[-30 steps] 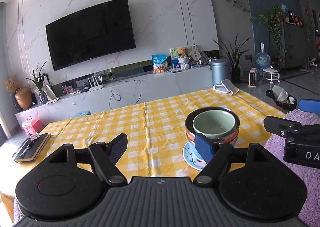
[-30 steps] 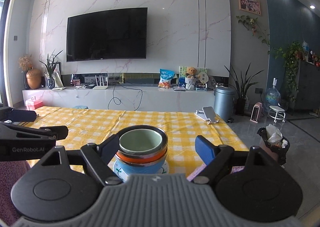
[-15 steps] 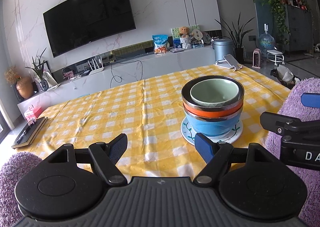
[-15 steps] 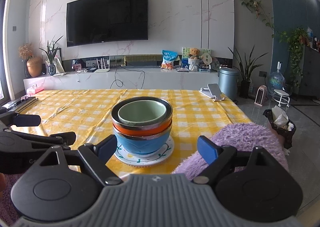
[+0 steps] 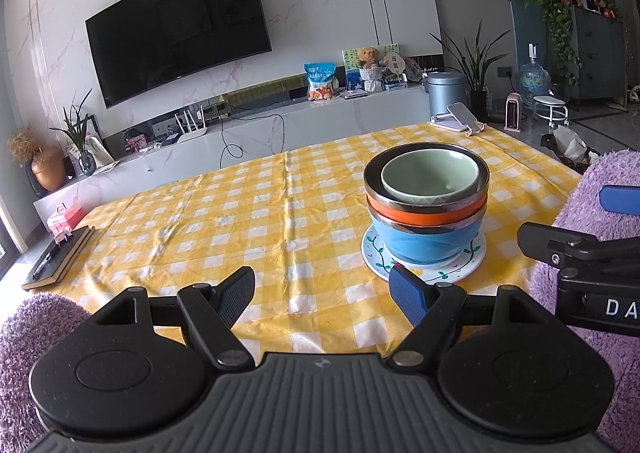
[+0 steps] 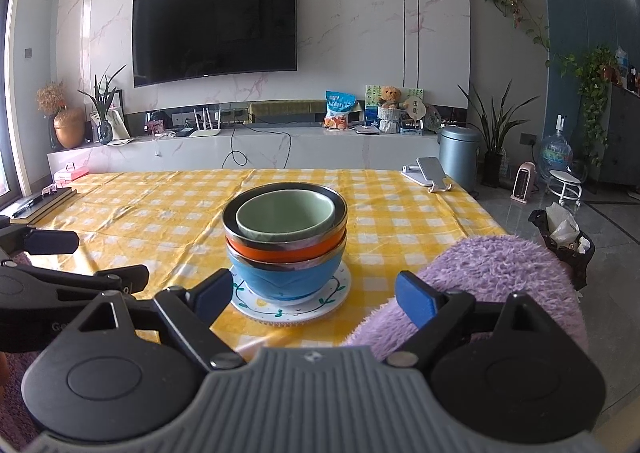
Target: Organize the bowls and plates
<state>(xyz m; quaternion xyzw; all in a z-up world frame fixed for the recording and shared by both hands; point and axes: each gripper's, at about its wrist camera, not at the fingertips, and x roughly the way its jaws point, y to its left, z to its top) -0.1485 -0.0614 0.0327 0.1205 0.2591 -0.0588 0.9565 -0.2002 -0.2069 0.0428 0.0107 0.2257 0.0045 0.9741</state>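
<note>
Stack: we see green bowl point(image 6: 285, 216) nested in orange bowl point(image 6: 280, 251), in blue bowl point(image 6: 282, 279), on plate point(image 6: 256, 303).
Left gripper point(image 5: 322, 293): jaws wide, empty.
Right gripper point(image 6: 314, 295): jaws wide, empty.

Nested bowls point(image 6: 285, 237) on plate point(image 6: 256, 303); notebook point(image 6: 42, 203) far left on table point(image 6: 160, 209)

Each handheld gripper, the left gripper point(image 5: 322, 295) and the right gripper point(image 6: 312, 295), has a ribbed grey body with two round black discs. Black linkage arms with silver screws carry blue-padded fingertips point(image 6: 414, 299)
</note>
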